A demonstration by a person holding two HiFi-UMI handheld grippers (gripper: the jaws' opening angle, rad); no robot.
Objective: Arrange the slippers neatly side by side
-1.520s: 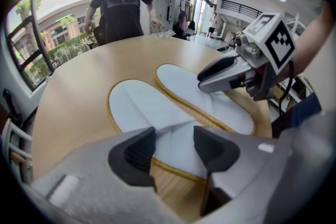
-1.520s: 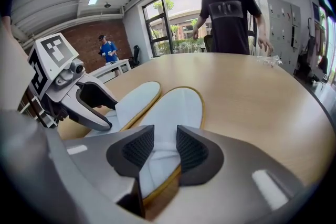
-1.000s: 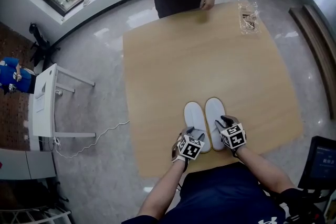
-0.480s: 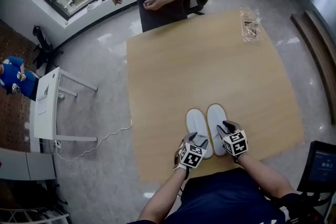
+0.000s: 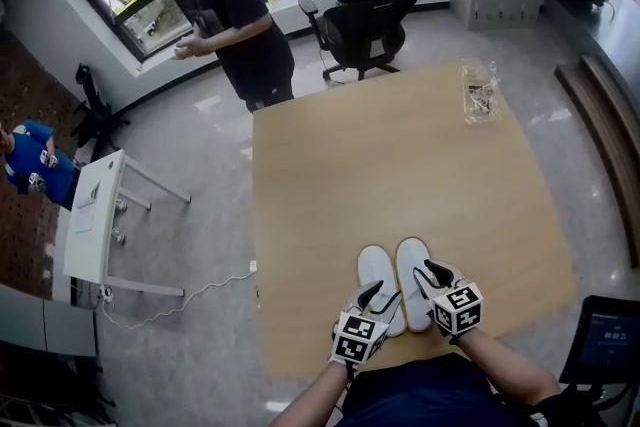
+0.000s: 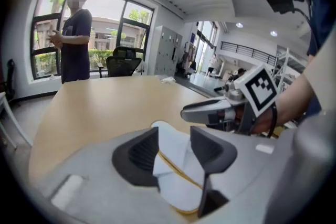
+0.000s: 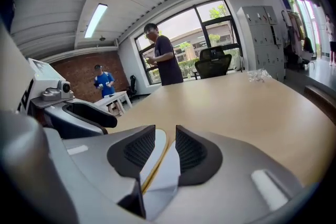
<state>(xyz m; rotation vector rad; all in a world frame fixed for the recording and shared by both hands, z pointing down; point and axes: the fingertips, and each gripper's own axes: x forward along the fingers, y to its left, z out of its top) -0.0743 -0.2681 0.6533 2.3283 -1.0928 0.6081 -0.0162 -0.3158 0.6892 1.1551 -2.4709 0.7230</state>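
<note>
Two white slippers, the left slipper (image 5: pixel 377 270) and the right slipper (image 5: pixel 410 263), lie side by side, toes pointing away, near the front edge of the wooden table (image 5: pixel 400 155). My left gripper (image 5: pixel 380 299) hovers over the left slipper's heel. Its jaws have just been closing but stand open, with nothing between them; the left gripper view shows the slippers (image 6: pixel 170 152) below the gap. My right gripper (image 5: pixel 431 277) hovers over the right heel. Its jaws have also just been closing slightly, and they are open and hold nothing. The slippers (image 7: pixel 157 162) show beneath them.
A crumpled clear plastic bag (image 5: pixel 479 90) lies at the table's far right corner. A person (image 5: pixel 235 25) stands off the far left corner, beside a black office chair (image 5: pixel 370 10). A small white side table (image 5: pixel 95 215) and a floor cable (image 5: pixel 200 290) are at left.
Both grippers have lifted off the slippers' heels, which stay on the table. The left jaws have narrowed. The person has stepped from the table's far edge off to the left.
</note>
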